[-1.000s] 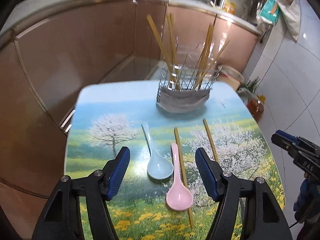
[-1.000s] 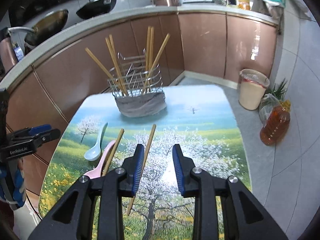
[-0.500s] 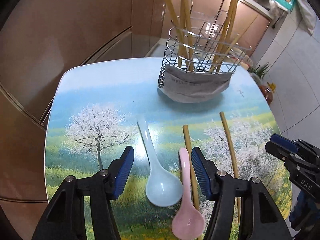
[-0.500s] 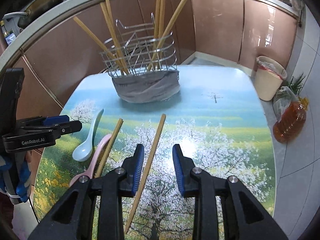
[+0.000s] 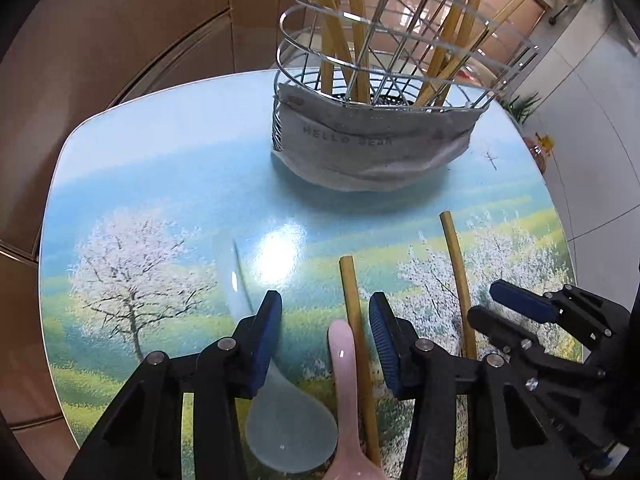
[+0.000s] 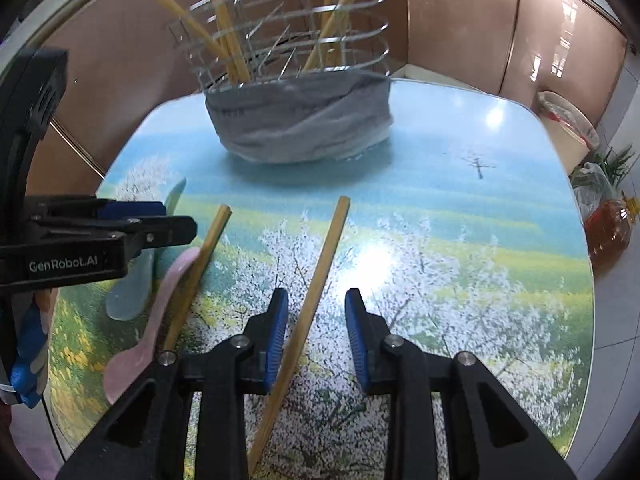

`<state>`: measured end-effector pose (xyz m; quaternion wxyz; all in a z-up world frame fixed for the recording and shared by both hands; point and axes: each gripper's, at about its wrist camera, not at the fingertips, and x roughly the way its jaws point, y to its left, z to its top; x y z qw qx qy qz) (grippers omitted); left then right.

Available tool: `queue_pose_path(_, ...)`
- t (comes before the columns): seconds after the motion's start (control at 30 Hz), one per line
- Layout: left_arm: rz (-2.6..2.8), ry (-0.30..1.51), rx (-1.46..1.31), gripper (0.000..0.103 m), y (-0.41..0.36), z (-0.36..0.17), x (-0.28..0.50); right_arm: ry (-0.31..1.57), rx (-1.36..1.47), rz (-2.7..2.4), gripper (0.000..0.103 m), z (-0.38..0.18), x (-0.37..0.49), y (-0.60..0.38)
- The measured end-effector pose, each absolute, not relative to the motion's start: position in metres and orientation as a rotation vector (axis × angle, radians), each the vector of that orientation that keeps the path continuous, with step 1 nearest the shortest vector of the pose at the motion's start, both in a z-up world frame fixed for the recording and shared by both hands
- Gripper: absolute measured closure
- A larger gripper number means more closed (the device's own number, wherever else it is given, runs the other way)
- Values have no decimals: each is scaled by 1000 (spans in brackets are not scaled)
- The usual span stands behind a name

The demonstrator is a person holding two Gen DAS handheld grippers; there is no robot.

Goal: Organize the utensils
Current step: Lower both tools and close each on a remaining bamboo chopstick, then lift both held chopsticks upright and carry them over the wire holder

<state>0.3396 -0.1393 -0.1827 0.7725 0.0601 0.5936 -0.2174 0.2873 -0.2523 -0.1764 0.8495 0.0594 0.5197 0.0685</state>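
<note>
Lying flat on the table (image 5: pixel 160 168), the pink spoon (image 5: pixel 345 384) sits toward the near edge, its handle rising between the spread, empty jaws of the left gripper (image 5: pixel 325 334). A bamboo chopstick (image 5: pixel 356 320) lies just beside it on the right, apparently touching the handle, and the pale blue spoon (image 5: pixel 288 432) lies just left, its handle passing under the left finger. A second chopstick (image 6: pixel 320 280) lies farther right, running between the parted jaws of the right gripper (image 6: pixel 317 330) close to the left pad (image 6: pixel 277 332); whether it touches cannot be told. Near the far edge stands the wire utensil holder (image 5: pixel 384 60), more chopsticks leaning inside, a grey cloth (image 5: pixel 372 152) wrapped round its base. Beyond the table's right edge a bottle of amber liquid (image 6: pixel 610 232) stands on the floor
</note>
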Motion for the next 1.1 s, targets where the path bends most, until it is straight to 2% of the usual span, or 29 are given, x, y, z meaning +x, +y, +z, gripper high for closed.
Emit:
queue_pose_path(0.23,-482,1298,162,59,-156,-191,339,1115,95,153,76,-185,293,-246)
queue_pose_path(0.4,-487,1320,168,75,-166,-195,336,1118,80,154,76,-185,296,-245)
queue_pose_path(0.47,-494,1335,161,82,-168,-197,336,1122,65,150,82,-185,297,-241)
queue_pose_path(0.63,-490,1349,149,88,-178,-198,336,1127,35,141,88,-185,304,-235)
queue_pose_path(0.73,-480,1362,122,96,-180,-200,336,1133,16,137,91,-186,304,-234)
queue_pose_path(1.1,-500,1405,16,96,-195,-204,304,1166,-46,152,96,-186,264,-258)
